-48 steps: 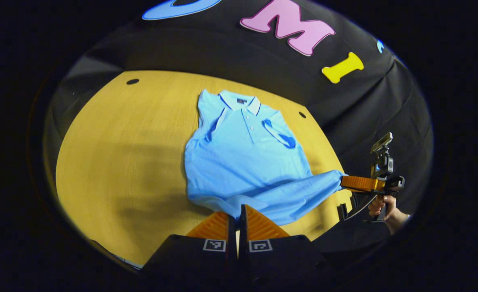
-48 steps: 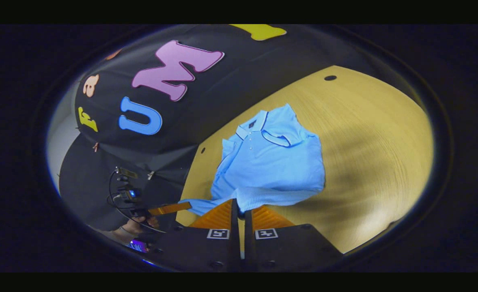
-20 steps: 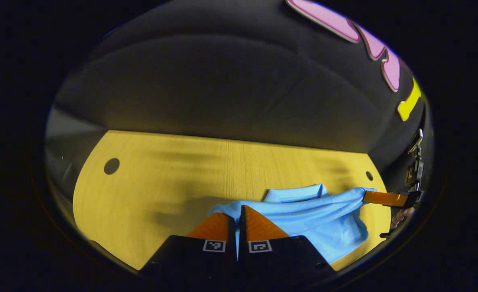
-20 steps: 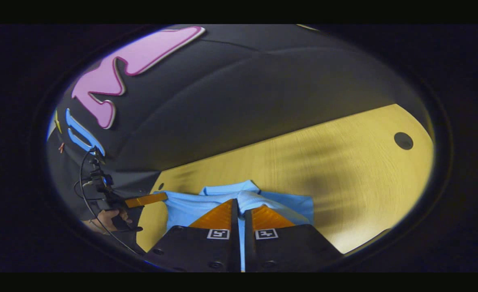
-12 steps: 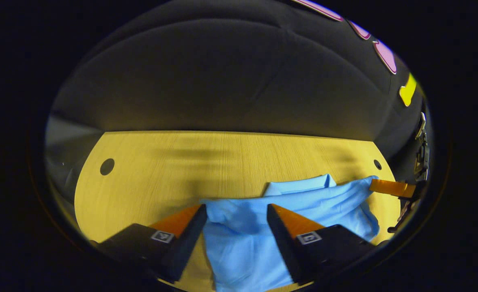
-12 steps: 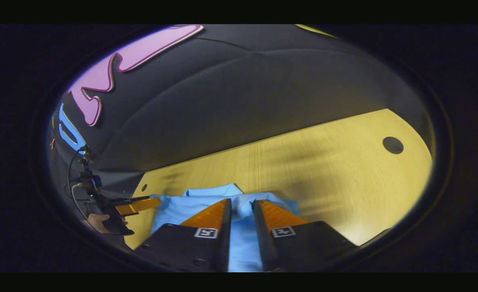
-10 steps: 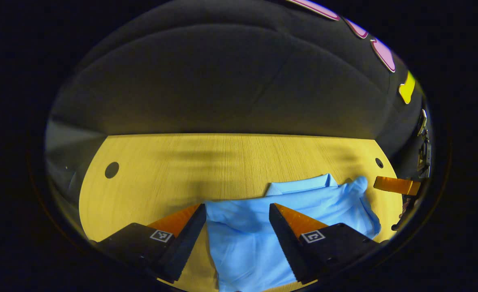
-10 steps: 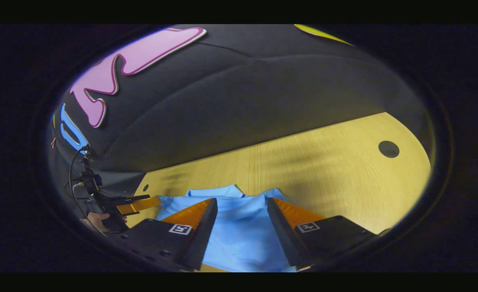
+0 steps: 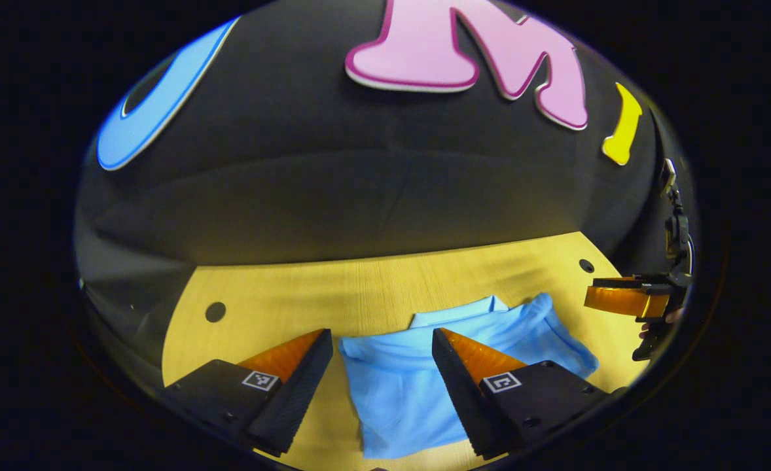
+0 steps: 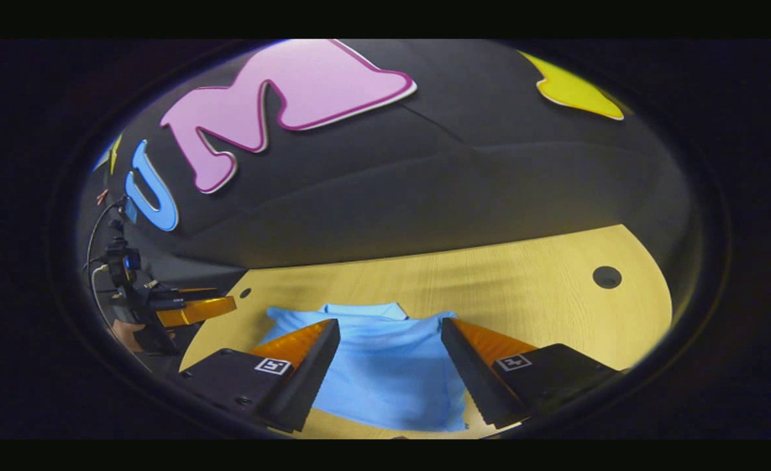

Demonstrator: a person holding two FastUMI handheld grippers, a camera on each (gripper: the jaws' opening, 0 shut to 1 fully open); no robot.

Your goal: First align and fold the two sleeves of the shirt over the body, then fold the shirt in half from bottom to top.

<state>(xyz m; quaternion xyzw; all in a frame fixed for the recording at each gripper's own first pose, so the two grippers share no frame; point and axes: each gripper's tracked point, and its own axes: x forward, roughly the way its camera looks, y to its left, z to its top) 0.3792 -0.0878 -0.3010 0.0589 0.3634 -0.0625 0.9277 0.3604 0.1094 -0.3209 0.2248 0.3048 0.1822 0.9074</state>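
The light-blue cotton polo shirt [image 9: 418,386] lies folded in half on the yellow wooden desk [image 9: 359,291]. Left gripper [image 9: 379,373] and right gripper [image 10: 389,366] hover above the shirt, fingers apart and empty. The final fold looks done; next, withdraw.

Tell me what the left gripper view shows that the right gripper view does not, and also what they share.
Left gripper view: the right gripper at its right edge. Right gripper view: the left gripper at its left edge, with a cable above it. Both: the folded shirt on the table, lying free between the open jaws of the gripper that carries the camera.
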